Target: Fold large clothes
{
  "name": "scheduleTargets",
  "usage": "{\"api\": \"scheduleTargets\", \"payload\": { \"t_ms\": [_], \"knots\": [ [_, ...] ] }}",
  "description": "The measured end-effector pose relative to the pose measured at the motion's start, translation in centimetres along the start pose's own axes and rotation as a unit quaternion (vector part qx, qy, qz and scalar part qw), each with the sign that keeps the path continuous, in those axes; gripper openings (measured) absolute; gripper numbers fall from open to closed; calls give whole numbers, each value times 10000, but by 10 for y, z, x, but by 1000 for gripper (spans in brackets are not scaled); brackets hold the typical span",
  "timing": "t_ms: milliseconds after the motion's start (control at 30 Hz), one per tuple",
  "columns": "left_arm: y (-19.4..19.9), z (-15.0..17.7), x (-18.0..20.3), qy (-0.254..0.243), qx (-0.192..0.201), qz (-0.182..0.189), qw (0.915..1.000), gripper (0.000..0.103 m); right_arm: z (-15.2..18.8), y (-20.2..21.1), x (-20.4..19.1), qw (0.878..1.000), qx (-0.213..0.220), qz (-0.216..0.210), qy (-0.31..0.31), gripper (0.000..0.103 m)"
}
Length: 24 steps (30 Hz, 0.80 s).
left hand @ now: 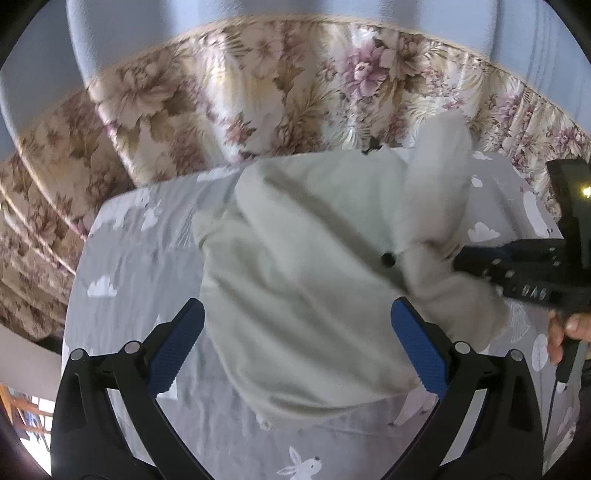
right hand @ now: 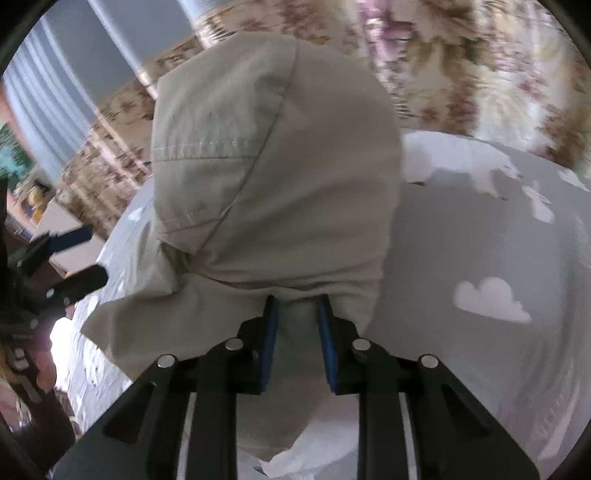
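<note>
**Pale garment gathered in your right gripper, left gripper spread above it**

The pale grey-green garment [left hand: 295, 266] lies bunched in the middle of the bed, one dark button [left hand: 388, 259] showing on its upper layer. In the right wrist view a fold of it, with a stitched seam [right hand: 201, 146], rises up in front of the camera.

Under it is a grey bedsheet [left hand: 140, 258] printed with white clouds and rabbits. Beyond that runs a floral bedspread [left hand: 207, 92] in brown and mauve, and behind it a pale blue curtain [left hand: 147, 29].

No readable writing shows; the pale marks on the right gripper's black body are too blurred to make out.

Your right gripper [right hand: 297, 314] has its blue pads [right hand: 269, 332] drawn close together with a gather of the garment pinched between them. Your right hand [left hand: 565, 332] wraps its handle at the right edge of the left wrist view.

Your left gripper [left hand: 295, 317] hangs over the garment's near part with its blue pads [left hand: 177, 343] wide apart and nothing between them.
</note>
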<state>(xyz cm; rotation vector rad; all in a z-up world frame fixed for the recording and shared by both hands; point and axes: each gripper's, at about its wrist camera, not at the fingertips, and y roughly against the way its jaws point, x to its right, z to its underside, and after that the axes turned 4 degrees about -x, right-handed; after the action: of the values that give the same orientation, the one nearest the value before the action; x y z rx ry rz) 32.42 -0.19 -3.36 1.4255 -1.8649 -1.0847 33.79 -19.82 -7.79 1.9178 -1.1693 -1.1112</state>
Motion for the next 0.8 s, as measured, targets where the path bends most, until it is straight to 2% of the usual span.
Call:
{"api": "scheduleTargets", "payload": {
  "t_ms": [100,300,400,567,633,667,700,733,767,800],
  "knots": [
    [-7,-8,7,-46,-43,-11,10000,100,-2,-8,-6,9999,-18,-56,136,23],
    [-31,-25,21,-51,-129,210,9997,99,5,-1,-3,9997,56,-141,184,23],
    [-41,-29,31,-201,-144,305,9992,90,9,0,-3,9997,74,-91,229,23],
    [-45,-30,40,-315,-170,305,9989,89,9,1,-6,9996,74,-97,244,23],
    [-46,-30,40,-320,-148,364,9987,85,10,2,-5,9996,78,-108,233,23],
    [-48,-29,43,-410,-132,454,9980,66,10,4,-3,9997,85,-134,184,23],
    [-50,-28,45,-476,-156,529,9973,31,10,5,-2,9997,102,-152,146,23],
    [-55,-27,50,-540,-267,741,9954,15,10,7,0,9997,131,-151,107,26],
    [-57,-27,53,-543,-295,710,9956,13,10,10,2,9998,146,-108,76,29],
    [-57,-25,57,-600,-221,571,9963,11,10,14,5,9998,196,-23,13,38]
  ]
}}
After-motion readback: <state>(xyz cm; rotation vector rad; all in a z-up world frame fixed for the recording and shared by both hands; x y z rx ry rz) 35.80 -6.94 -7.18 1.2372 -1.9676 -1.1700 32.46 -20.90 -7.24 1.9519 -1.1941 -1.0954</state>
